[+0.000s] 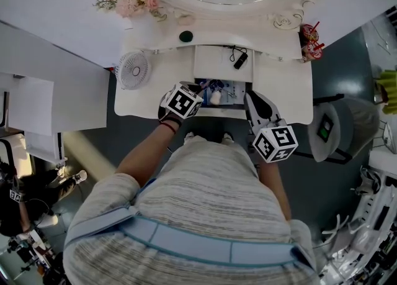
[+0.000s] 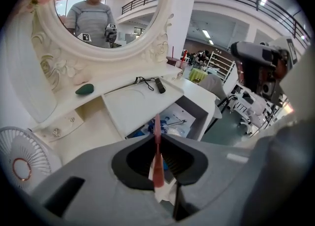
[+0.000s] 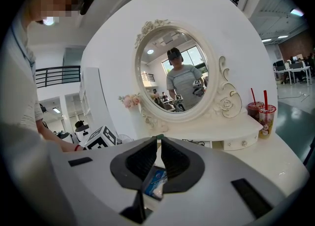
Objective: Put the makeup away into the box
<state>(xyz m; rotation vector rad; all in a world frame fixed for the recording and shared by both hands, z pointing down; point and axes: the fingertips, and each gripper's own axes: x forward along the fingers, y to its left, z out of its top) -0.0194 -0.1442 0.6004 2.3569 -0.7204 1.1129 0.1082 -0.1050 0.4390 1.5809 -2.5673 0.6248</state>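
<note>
Left tool [image 2: 158, 139] around slim pink stick [image 2: 157, 171]

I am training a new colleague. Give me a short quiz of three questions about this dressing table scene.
1. True or false: the left tongs are empty.
2. In the head view, what stands at the left end of the table? A) fan B) lamp C) kettle
3. Fill in: in the head view, the two cups with straws stand at the table's ____ end.

Key: 1 false, they grip a thin pink stick. 2 A. 3 right.
</note>
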